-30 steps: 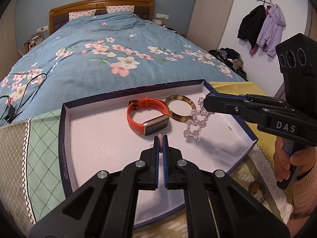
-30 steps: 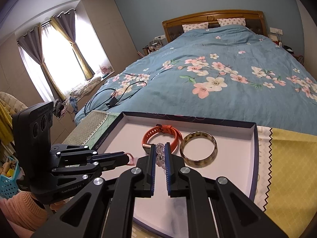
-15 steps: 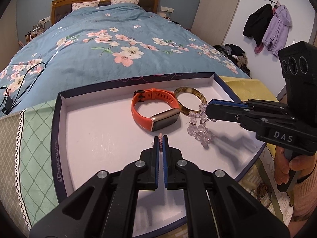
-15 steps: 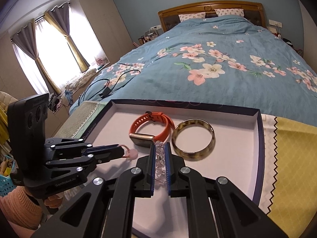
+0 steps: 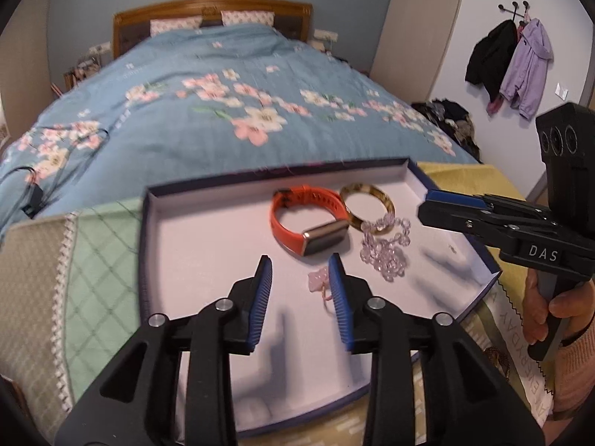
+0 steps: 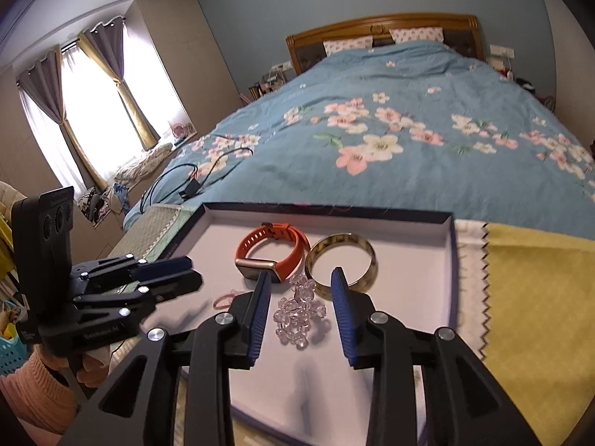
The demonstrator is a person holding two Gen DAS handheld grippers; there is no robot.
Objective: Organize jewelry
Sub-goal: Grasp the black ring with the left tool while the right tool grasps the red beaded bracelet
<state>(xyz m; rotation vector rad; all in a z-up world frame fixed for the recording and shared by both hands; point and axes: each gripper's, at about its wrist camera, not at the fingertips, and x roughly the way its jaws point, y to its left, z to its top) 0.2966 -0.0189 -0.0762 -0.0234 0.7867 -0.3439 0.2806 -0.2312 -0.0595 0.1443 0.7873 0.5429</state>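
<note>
1. The bed point(image 5: 208, 111) with a blue flowered cover fills the upper half of both views; its wooden headboard point(image 6: 383, 33) stands at the top centre of the right wrist view.
2. The tray point(image 5: 148, 245), a shallow box with a white floor and a dark blue rim, lies in the centre of both views, on patterned cloths at the foot of the bed.
3. The left gripper point(image 5: 300, 277) rises from the lower centre of the left wrist view. Its jaws stand wide apart and hold nothing.
4. The right gripper point(image 6: 300, 293) rises from the lower centre of the right wrist view. Its jaws are also spread wide, with nothing clamped between them.
5. The orange watch point(image 5: 297, 238) lies on the tray floor in the centre of the left wrist view, with its metal face turned toward the camera.
6. The bangle point(image 6: 366, 256), amber with dark patches, lies just to the right of the orange watch and touches its strap.
7. The clear bead bracelet point(image 6: 297, 312) lies heaped on the tray floor, between the open fingers of the right gripper as the right wrist view shows it. Its far end lies on the near rim of the bangle.
8. The pink ring point(image 5: 318, 284) is the smallest piece. It lies on the tray floor, close to the right finger of the left gripper in the left wrist view; whether it touches the finger I cannot tell.
</note>
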